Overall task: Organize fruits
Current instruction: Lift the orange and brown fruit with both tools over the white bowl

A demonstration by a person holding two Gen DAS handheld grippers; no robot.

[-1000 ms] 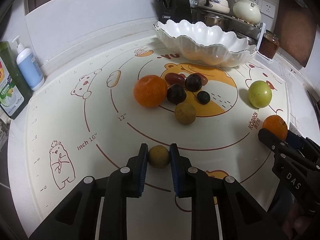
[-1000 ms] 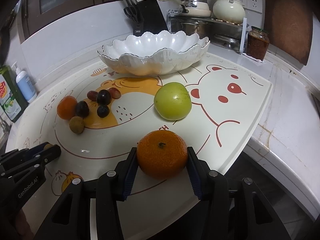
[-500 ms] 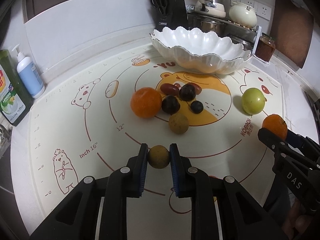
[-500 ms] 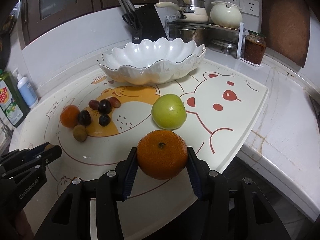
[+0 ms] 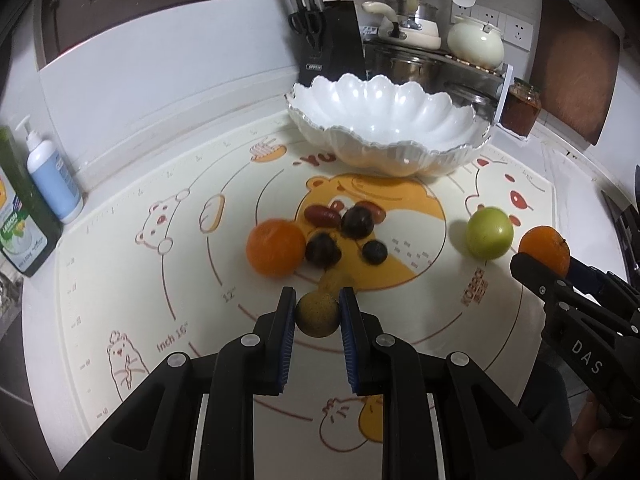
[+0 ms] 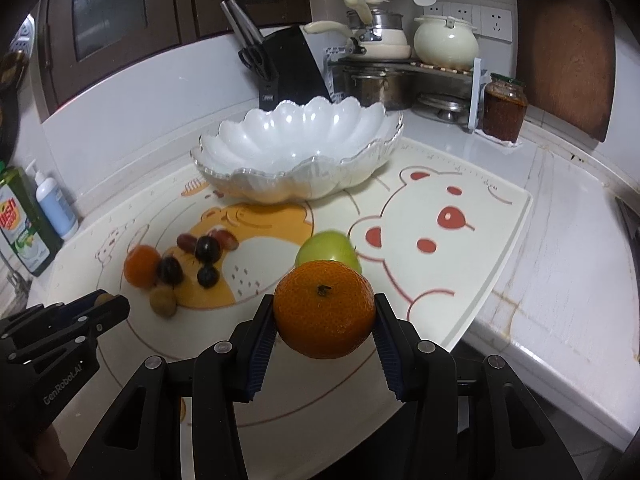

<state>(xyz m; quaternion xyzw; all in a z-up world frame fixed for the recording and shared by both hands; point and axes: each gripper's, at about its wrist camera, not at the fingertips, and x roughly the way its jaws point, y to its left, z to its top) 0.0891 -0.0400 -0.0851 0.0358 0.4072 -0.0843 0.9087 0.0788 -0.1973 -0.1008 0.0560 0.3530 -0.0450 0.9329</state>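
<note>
Legible writing: the baking mat (image 5: pixel 120 264) carries "Inch 16"", "12"", part of a word reading "YU" near the bowl, and "KOBROI" along its right ring. The right gripper's body shows "DAS" in the left wrist view; the left gripper's body shows "GenRobot.AI" in the right wrist view. The green bottle (image 5: pixel 18 216) at the left edge reads "LEMON", and in the right wrist view part of its upper label reads "DISH". The knife block (image 5: pixel 332 44) bears a small white label too small to read.

The left gripper (image 5: pixel 318 314) points forward over the mat, held above it, its blue-padded jaws clamped on a small brown fruit (image 5: pixel 318 315). The right gripper (image 6: pixel 325 316) is likewise level and raised, jaws clamped on the sides of a tangerine (image 6: pixel 325 310), stem scar facing the camera.

On the mat's bear print lie a second tangerine (image 5: pixel 275 247), dark plums (image 5: pixel 357 222) and two red dates (image 5: pixel 322 216), clustered close together. Another small brown fruit (image 6: pixel 163 301) sits just beside the cluster's near edge. A green apple (image 5: pixel 489 233) rests apart to the right. The white scalloped bowl (image 5: pixel 388 136) stands at the far side of the mat, nothing visible in it
</note>
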